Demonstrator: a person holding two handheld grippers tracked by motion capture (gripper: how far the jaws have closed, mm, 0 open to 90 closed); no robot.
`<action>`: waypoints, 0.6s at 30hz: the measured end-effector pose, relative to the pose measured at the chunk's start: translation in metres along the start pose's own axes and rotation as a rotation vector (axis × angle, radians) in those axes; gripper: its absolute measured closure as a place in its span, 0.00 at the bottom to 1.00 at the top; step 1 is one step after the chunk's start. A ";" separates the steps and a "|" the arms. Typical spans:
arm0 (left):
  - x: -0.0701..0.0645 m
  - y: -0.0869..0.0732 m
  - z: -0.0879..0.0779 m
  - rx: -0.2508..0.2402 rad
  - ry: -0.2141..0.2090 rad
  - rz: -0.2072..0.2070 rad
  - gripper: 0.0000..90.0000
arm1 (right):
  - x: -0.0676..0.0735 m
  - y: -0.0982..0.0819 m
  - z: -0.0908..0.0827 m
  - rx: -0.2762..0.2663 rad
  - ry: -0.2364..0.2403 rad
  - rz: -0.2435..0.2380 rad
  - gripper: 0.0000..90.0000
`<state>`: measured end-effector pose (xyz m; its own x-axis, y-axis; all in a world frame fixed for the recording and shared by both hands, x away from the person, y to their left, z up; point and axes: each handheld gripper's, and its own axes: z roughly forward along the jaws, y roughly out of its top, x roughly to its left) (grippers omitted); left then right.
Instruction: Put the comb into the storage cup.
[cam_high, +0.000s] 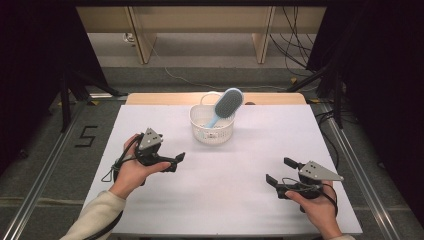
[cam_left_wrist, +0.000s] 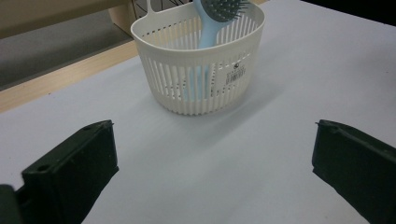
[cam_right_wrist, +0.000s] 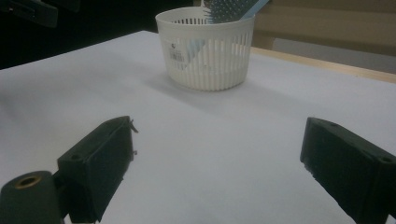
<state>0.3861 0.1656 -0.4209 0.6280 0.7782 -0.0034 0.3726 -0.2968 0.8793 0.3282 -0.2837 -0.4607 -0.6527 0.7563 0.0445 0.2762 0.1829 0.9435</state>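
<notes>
Your only obstacle on the counter was the basket, standing near the far edge at the middle, with a brush leaning out of it, its head tilted up over the rim to the far right. Between your left claw and the basket the white surface lay bare; the same held ahead of your right claw. Both claws stood with jaws wide apart, well clear of the basket and of each other, with bare counter between them.
</notes>
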 end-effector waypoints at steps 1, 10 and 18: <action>0.000 -0.002 -0.002 0.001 0.002 -0.003 0.00 | 0.000 0.000 0.000 0.001 -0.002 -0.003 0.12; -0.002 -0.015 -0.013 -0.012 0.009 0.010 0.00 | 0.000 0.000 0.000 0.005 -0.004 -0.005 0.12; -0.003 -0.021 -0.017 -0.007 0.005 0.007 0.00 | 0.000 0.000 0.000 0.002 0.000 -0.001 0.11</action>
<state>0.3650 0.1789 -0.4311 0.6269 0.7791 0.0049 0.3637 -0.2982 0.8825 0.3281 -0.2836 -0.4605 -0.6527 0.7564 0.0435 0.2769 0.1847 0.9430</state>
